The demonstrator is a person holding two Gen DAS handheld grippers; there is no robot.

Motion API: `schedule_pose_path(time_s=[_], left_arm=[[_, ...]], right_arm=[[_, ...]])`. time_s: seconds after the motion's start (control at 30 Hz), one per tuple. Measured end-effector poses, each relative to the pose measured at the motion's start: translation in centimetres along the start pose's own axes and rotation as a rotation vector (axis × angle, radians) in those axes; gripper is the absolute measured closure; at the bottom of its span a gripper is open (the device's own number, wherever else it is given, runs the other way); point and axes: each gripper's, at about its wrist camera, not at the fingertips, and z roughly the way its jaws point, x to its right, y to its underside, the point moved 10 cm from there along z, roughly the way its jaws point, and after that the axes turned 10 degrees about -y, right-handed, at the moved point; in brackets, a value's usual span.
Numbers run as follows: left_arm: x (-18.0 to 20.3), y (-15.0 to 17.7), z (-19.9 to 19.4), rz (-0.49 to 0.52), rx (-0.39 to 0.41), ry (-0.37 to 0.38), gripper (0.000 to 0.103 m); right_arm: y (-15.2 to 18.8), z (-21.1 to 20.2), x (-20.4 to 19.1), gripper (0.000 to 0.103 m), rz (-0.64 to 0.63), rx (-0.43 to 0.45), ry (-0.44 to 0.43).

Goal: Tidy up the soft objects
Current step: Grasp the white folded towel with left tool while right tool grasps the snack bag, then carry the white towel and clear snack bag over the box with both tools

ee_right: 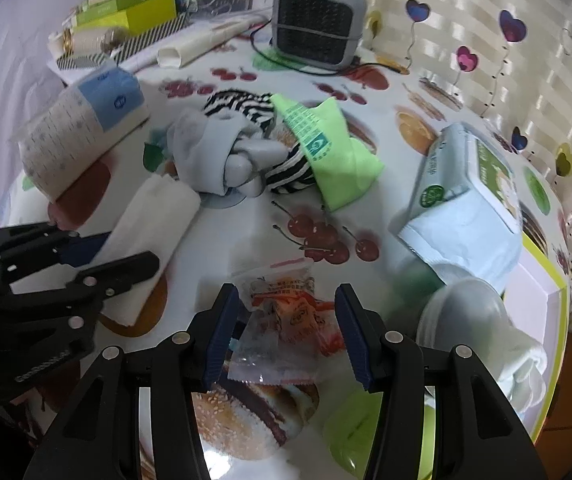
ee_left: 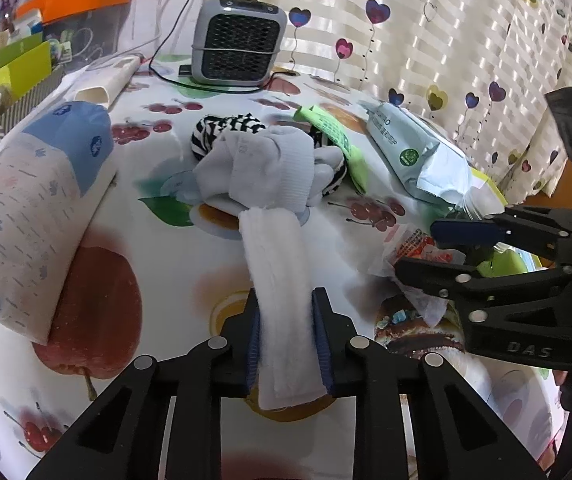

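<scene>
My left gripper (ee_left: 286, 304) is shut on a white folded cloth (ee_left: 278, 264), which stretches from its pads up to a heap of white socks (ee_left: 270, 168), a zebra-striped sock (ee_left: 222, 128) and a green cloth (ee_left: 334, 136). In the right wrist view the same left gripper (ee_right: 122, 256) pinches the white cloth (ee_right: 154, 220) at the left. My right gripper (ee_right: 286, 300) stands open, tilted down over a clear snack packet (ee_right: 286, 320) with orange contents that lies on the fruit-print tablecloth (ee_right: 246, 240) between its fingers. From the left wrist view the right gripper (ee_left: 418, 248) hovers at the right.
A tissue pack (ee_left: 34, 208) lies at the left, a wet-wipes pack (ee_right: 466, 192) at the right, a grey heater (ee_left: 238, 40) with its cable at the back. A white lid (ee_right: 462, 308) and a green-rimmed box (ee_right: 542, 300) sit at the table's right edge. Boxes crowd the back left.
</scene>
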Motion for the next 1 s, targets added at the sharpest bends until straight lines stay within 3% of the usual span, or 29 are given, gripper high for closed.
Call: schedule_pose_path(time_s=[0.2,0.4,0.5,1.0], left_arm=[[-0.9,0.1,-0.2,-0.023,-0.001,0.002,0.081],[-1.2,0.2,-0.4,-0.025,-0.001,0.005,0.081],[-1.2,0.2,-0.5,-0.026,0.002,0.006,0.081],[-0.5,-0.4,-3.8,-0.024,0.061,0.023,0.081]], right_arm=[[0.0,1.4,0.1,0.052,-0.015,-0.061,0.017],[-0.4,1.6,0.2,0.054,-0.019,-0.060,0.023],[-0.7,1.2,0.0,0.063,-0.015,-0.029,0.019],[-1.1,-4.1,-1.5,0.069,0.049,0.195,-0.047]])
